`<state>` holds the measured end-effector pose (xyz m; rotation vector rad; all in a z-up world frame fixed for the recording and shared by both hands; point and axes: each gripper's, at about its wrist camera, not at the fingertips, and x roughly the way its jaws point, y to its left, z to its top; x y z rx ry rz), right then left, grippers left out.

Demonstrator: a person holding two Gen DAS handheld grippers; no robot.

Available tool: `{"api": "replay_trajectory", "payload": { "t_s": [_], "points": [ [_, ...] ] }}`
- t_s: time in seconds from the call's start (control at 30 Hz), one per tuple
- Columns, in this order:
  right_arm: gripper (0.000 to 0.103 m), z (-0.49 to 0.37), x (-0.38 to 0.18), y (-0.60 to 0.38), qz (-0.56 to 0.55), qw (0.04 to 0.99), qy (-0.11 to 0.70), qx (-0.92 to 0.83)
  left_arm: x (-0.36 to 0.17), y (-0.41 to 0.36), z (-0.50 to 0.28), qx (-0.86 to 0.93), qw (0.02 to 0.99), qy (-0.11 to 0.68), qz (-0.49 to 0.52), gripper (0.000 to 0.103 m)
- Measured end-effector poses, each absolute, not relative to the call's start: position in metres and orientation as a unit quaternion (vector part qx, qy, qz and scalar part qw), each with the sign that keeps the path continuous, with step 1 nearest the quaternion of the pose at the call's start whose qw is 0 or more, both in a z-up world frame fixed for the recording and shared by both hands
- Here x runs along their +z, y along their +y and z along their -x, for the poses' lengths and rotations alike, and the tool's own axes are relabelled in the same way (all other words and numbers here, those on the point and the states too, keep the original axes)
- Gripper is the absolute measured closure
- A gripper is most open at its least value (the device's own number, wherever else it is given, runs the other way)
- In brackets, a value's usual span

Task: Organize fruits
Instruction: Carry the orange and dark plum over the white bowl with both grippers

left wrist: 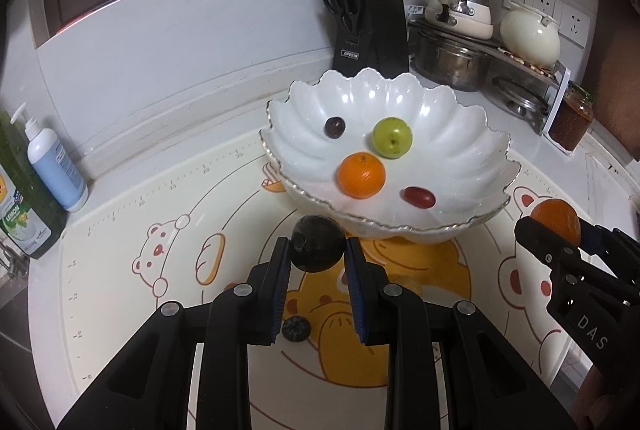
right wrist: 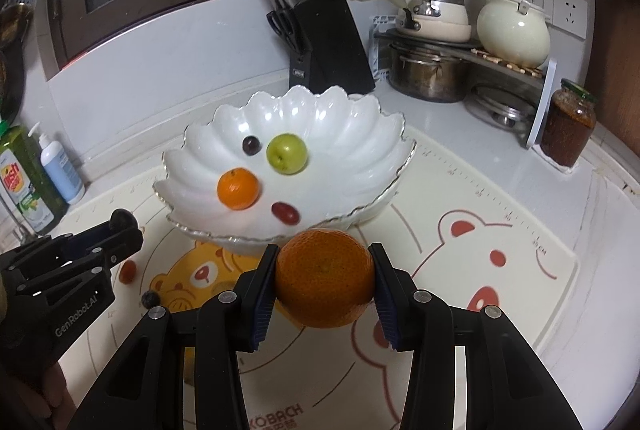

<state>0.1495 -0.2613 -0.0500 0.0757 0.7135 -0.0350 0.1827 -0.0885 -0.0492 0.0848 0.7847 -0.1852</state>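
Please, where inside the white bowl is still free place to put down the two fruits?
The bowl is bare on its right half, beyond the green fruit and red grape. Its left-centre is crowded: small orange and dark grape sit there.

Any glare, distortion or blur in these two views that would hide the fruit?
Left wrist view: glare streaks the white bowl, fisheye bends the counter edge, yet the dark plum in the left gripper reads sharp. Right wrist view: same bowl glare and dark vignetted corners; the orange in the right gripper is crisp.

right gripper (right wrist: 325,280) clamping orange (right wrist: 325,276), before bowl (right wrist: 384,165)
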Motion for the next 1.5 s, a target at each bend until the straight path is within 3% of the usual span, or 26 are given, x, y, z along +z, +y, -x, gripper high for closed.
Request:
{"api": "replay_trajectory", "payload": {
  "t_s": [0.9, 1.5],
  "points": [
    [0.058, -0.195, -0.028, -0.278, -0.025, 0.947, 0.32, -0.022, -0.03, -0.108, -0.228, -0.101, 0.924, 0.365, -0.047, 0.075],
    [0.058, -0.243, -0.043, -0.284, -0.02, 0.941, 0.338, -0.017, -0.051, -0.116, -0.273, -0.11, 0.911, 0.395, -0.047, 0.075]
  ]
}}
